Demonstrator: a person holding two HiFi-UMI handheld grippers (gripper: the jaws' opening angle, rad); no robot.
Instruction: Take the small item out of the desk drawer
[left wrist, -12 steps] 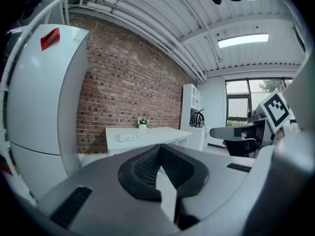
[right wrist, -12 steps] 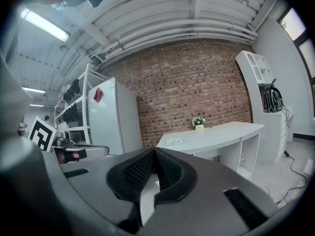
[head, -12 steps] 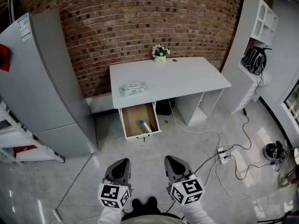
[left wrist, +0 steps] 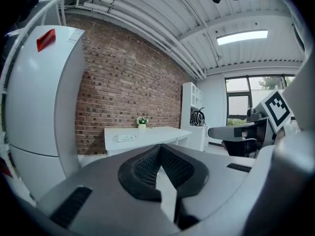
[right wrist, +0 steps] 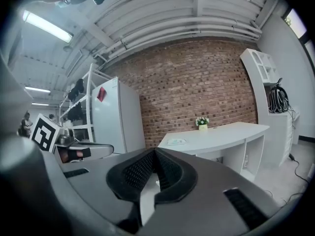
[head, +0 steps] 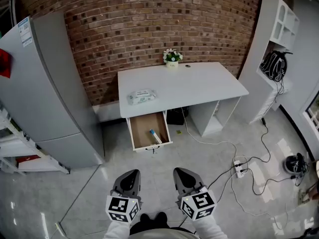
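Observation:
A white desk stands against the brick wall, its left drawer pulled out. Inside the drawer lies a small white and blue item. My left gripper and right gripper hang side by side low in the head view, well short of the drawer, over the floor. Both are shut with nothing between the pads. In the left gripper view the desk shows far ahead; the right gripper view also shows the desk in the distance.
A grey fridge stands left of the desk, a white shelf unit to the right. On the desktop are a wipes pack and a flower pot. Cables and a power strip lie on the floor at right.
The head view has shifted slightly; the desk and drawer sit a touch higher and to the right. Both grippers keep their places.

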